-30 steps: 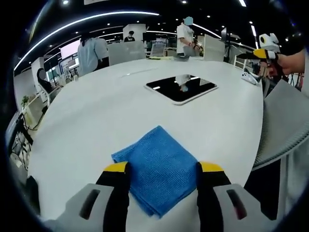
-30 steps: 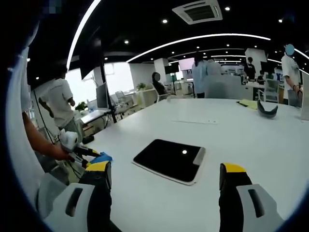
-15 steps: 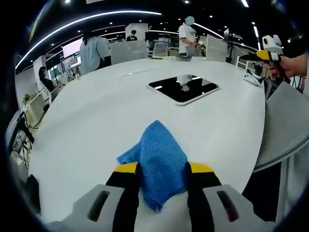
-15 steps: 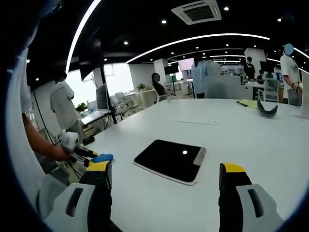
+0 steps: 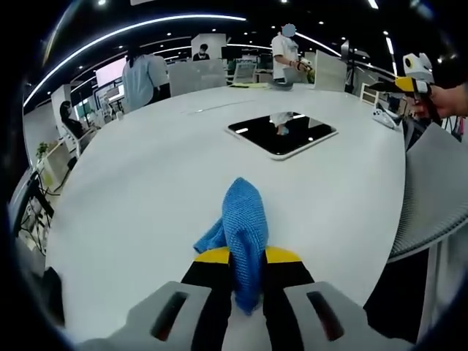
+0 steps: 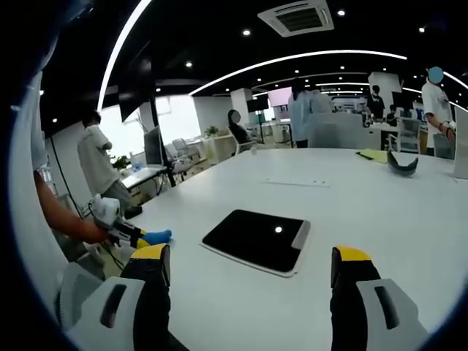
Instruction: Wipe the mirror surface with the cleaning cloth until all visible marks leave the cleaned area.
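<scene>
Since a second ago our left hand-held gripper (image 5: 247,256) pinches the blue cleaning cloth (image 5: 241,227) on the counter (image 5: 131,190); right hand-held gripper (image 6: 248,265) gapes before the mirror (image 6: 256,240).

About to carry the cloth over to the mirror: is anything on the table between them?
Nothing visible. The left claw grips the blue cloth, and only bare white table lies between it and the mirror.

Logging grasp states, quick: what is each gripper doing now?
Left gripper: shut on the blue cloth.
Right gripper: open, holding nothing.
</scene>
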Available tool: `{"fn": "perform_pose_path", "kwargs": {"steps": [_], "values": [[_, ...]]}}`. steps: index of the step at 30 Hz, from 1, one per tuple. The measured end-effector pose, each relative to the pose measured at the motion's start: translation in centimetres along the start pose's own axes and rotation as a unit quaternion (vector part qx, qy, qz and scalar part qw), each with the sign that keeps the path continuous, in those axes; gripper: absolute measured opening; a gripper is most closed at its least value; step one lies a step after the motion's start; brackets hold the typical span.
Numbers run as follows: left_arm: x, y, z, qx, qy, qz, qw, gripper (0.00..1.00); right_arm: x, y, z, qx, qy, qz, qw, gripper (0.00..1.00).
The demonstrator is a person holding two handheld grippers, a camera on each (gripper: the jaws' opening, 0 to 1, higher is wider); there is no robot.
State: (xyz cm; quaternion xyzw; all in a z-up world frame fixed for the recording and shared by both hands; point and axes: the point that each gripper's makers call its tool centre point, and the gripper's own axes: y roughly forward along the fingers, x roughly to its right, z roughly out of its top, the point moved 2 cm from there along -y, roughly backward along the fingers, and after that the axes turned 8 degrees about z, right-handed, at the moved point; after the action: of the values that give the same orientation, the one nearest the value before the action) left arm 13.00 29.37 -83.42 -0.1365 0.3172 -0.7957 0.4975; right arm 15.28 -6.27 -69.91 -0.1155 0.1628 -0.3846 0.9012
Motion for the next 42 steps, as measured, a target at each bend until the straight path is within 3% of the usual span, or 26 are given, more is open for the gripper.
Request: {"fn": "perform_pose_path", "kwargs": {"steps": [18, 42], "values": [[0.1, 0.0, 0.3, -0.007, 0.005, 0.003, 1.0000, 0.09, -0.2, -0.1, -0.1, 0.003, 0.003, 0.002, 1.0000, 0.90], [1.2, 1.1, 3.9, 0.007, 0.025, -0.009, 0.9996, 0.08, 0.3, -1.1, -0.3, 0.021, 0.019, -0.009, 0.9996, 0.89]]}}
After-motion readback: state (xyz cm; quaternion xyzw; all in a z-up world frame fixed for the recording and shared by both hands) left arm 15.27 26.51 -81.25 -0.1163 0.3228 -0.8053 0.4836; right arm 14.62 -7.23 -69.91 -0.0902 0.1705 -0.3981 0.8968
